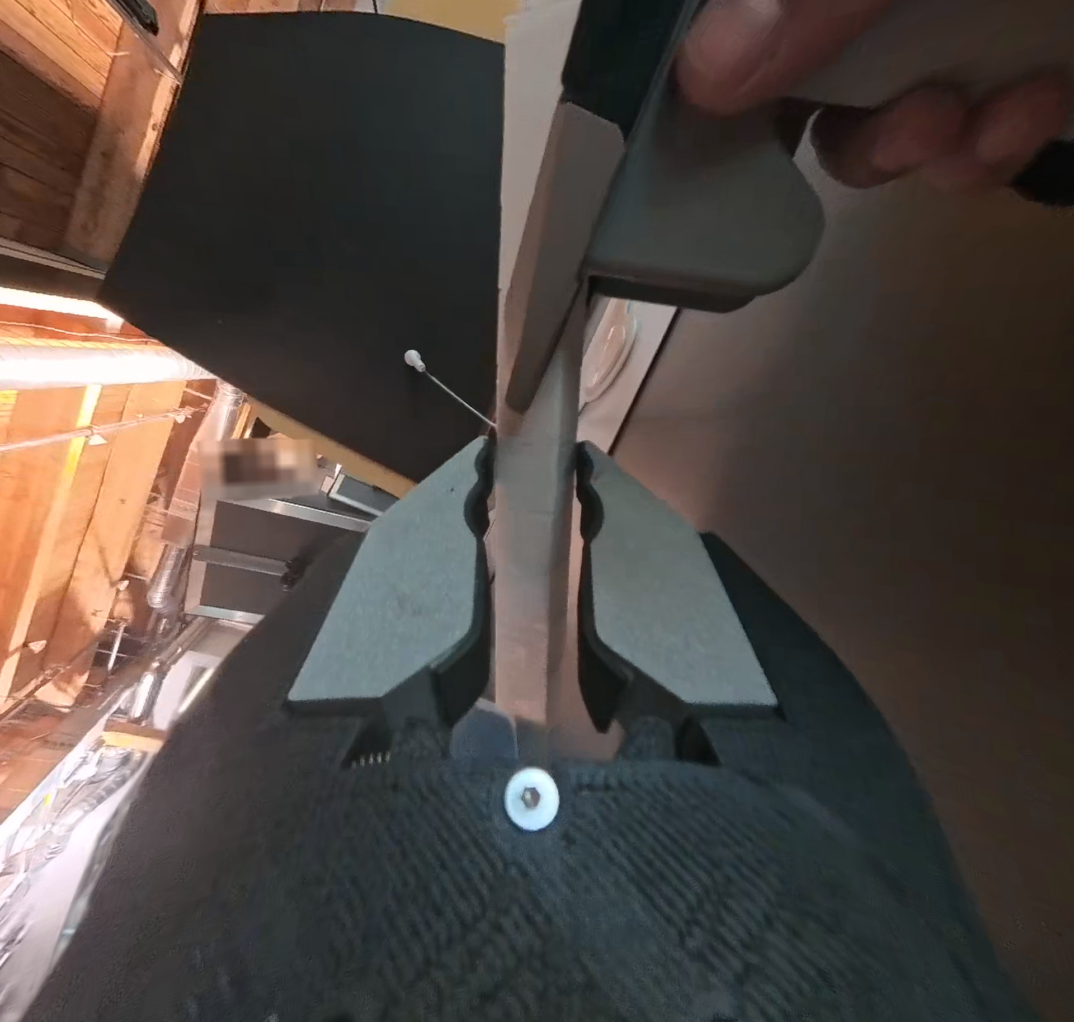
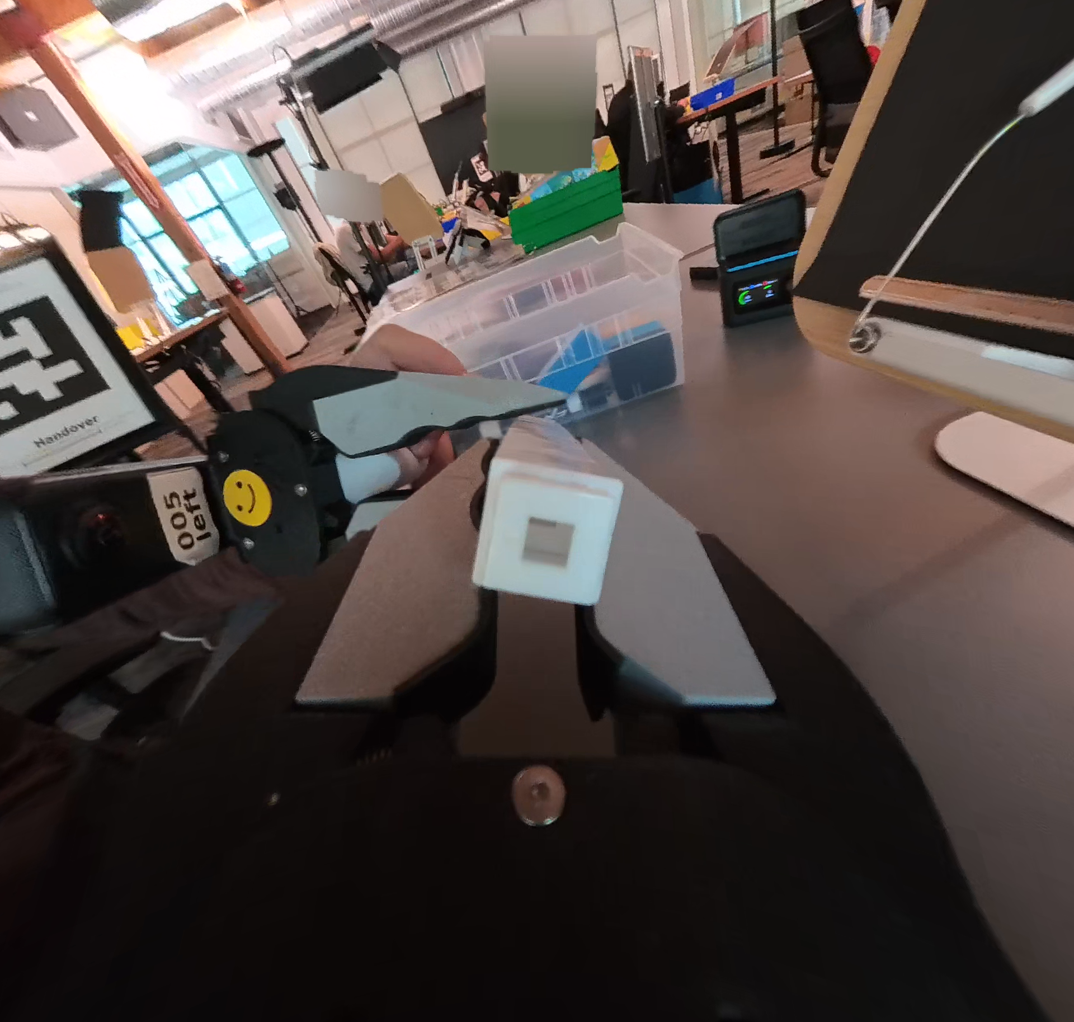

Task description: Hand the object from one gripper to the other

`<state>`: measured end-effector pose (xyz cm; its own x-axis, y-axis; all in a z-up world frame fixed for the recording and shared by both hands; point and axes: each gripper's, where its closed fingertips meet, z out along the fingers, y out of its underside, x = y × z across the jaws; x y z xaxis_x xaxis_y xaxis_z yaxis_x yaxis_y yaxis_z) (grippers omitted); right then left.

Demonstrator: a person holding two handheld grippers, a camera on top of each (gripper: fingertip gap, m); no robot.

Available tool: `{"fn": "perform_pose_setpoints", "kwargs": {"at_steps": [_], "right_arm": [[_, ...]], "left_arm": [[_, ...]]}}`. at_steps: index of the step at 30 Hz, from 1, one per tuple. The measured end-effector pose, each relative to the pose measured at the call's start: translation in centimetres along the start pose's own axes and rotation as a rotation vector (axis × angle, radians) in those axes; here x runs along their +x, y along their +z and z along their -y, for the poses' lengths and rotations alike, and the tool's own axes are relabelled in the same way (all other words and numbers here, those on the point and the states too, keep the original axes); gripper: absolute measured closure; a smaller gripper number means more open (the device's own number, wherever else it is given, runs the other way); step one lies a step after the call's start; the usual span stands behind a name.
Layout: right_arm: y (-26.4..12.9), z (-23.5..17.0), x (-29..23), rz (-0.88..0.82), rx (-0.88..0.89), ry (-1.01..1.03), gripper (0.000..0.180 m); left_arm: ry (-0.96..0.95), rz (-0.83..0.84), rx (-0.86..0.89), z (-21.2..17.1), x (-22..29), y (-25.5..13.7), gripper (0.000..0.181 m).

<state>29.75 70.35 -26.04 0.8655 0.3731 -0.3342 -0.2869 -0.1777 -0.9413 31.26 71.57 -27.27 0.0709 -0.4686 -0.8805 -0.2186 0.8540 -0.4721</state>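
Observation:
A long white square bar (image 1: 529, 529) runs straight out between my left gripper's (image 1: 534, 459) fingers, which close against its sides. Farther along the bar, a grey finger (image 1: 697, 227) of my right gripper clamps it, with a hand (image 1: 813, 35) behind. In the right wrist view the bar's square end (image 2: 546, 541) faces the camera, held between my right gripper's (image 2: 534, 448) fingertips above the table. The left gripper's upper finger (image 2: 430, 407) comes in from the left and lies on the bar's far end; its lower finger is hidden.
On the grey table (image 2: 813, 558) stand a clear plastic bin (image 2: 581, 308), a small black device with a lit screen (image 2: 755, 279) and a green crate (image 2: 564, 209). A black panel with a wooden edge (image 2: 930, 151) rises at right. A marker card (image 2: 46, 366) stands at left. The tips of both grippers are at nearly the same place.

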Motion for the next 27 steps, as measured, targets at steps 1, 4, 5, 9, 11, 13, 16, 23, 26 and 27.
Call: {"fn": "perform_pose_setpoints", "kwargs": {"at_steps": [1, 4, 5, 9, 11, 13, 16, 23, 26, 27], "right_arm": [[-0.2, 0.2, 0.2, -0.012, 0.003, -0.022, 0.157], [-0.9, 0.6, -0.1, 0.002, 0.004, -0.090, 0.157], [-1.0, 0.6, -0.2, 0.002, -0.009, -0.128, 0.157], [-1.1, -0.4, -1.2, 0.008, -0.110, -0.316, 0.156], [-0.8, -0.8, -1.9, 0.017, -0.131, -0.393, 0.157], [-0.4, -1.0, -2.9, 0.047, -0.133, -0.440, 0.156], [-0.1, -0.9, -3.3, 0.038, -0.122, -0.463, 0.157], [0.0, 0.0, -1.2, -0.007, -0.056, -0.130, 0.115], [0.1, 0.8, -1.4, 0.061, 0.032, 0.097, 0.109], [0.1, 1.1, -1.5, 0.089, 0.066, 0.162, 0.111]], "left_arm": [[-0.013, -0.006, 0.009, 0.0, 0.0, -0.1, 0.153], [-0.119, -0.072, 0.046, 0.2, 0.4, -0.4, 0.137], [-0.157, -0.095, 0.059, 0.3, 0.4, -0.5, 0.131], [-0.217, -0.133, 0.107, 0.6, -0.1, -1.0, 0.126], [-0.196, -0.159, 0.125, 0.7, 0.3, -1.3, 0.125], [-0.168, -0.188, 0.122, 0.7, 1.0, -1.4, 0.125], [-0.111, -0.176, 0.111, 0.5, 1.3, -1.3, 0.143], [0.098, 0.077, -0.021, -1.4, -1.5, 0.0, 0.159], [0.211, 0.197, -0.050, -1.6, -3.1, 0.0, 0.159], [0.253, 0.228, -0.048, -1.5, -3.4, -0.1, 0.159]]}}
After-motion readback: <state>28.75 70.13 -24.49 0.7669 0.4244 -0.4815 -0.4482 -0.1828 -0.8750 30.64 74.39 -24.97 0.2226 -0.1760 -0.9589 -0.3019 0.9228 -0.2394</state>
